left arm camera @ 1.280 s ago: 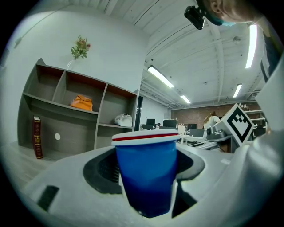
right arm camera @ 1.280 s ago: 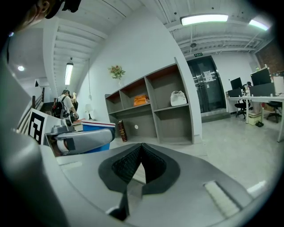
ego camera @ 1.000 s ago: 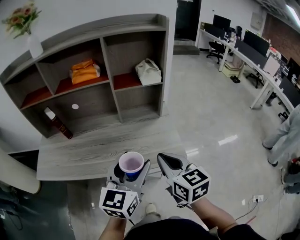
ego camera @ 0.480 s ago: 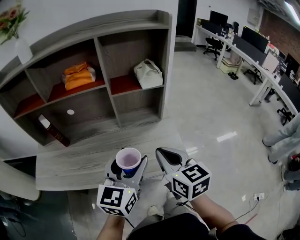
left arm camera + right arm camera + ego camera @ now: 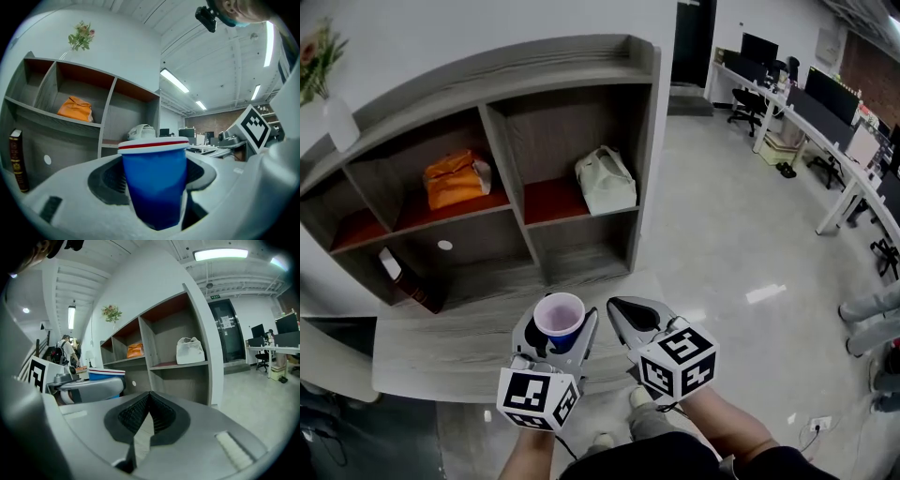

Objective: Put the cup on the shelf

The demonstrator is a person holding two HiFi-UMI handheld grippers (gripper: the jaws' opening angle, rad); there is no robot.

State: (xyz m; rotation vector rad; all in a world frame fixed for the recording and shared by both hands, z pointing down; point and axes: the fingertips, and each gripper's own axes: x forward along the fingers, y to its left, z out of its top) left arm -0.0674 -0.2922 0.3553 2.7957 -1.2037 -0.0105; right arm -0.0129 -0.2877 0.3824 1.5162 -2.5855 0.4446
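Observation:
A blue paper cup [image 5: 560, 315] with a white rim and a red stripe stands upright between the jaws of my left gripper [image 5: 559, 334], which is shut on it. In the left gripper view the cup [image 5: 154, 183] fills the middle, and the grey wooden shelf [image 5: 107, 108] stands beyond it. My right gripper [image 5: 627, 316] hangs just right of the left one, shut with nothing between its pads [image 5: 140, 414]. The shelf [image 5: 501, 174] has several open compartments and lies ahead of both grippers, some way off.
An orange bag [image 5: 455, 178] and a white bag [image 5: 606, 180] sit in upper compartments. A dark book [image 5: 405, 279] leans in the lower left one. A low wooden platform [image 5: 441, 342] fronts the shelf. A flower vase [image 5: 336, 117] stands on top. Office desks [image 5: 825, 112] are at the far right.
Both grippers, with the cup held in the left one, have moved closer to the shelf. The shelf now looks larger and sits further right in the head view.

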